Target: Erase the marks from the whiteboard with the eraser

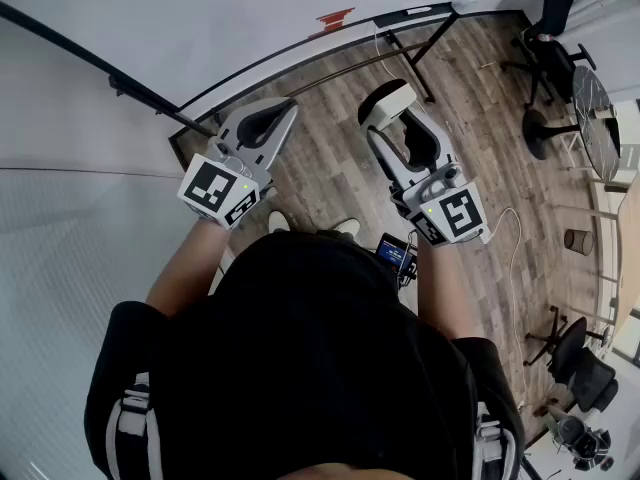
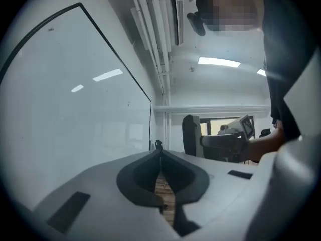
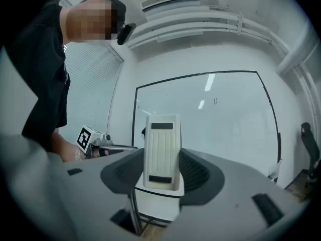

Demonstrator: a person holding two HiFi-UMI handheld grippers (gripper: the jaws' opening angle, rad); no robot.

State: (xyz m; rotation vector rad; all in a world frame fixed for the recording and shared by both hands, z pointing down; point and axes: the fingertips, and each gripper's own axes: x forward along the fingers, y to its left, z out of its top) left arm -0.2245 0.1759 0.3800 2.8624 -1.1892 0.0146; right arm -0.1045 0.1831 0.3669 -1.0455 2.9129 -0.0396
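Eraser (image 3: 161, 144) pinched upright in right tool (image 3: 162, 171) — whiteboard (image 3: 225, 129) ahead; left tool (image 2: 160, 159) pressed together — office chair (image 1: 553, 10) well aside

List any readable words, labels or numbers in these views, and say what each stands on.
None can be read.
Marker cubes: square patterns, no letters.
Eraser: dark patches, no print visible.
Small marks on the whiteboard: too small to read.
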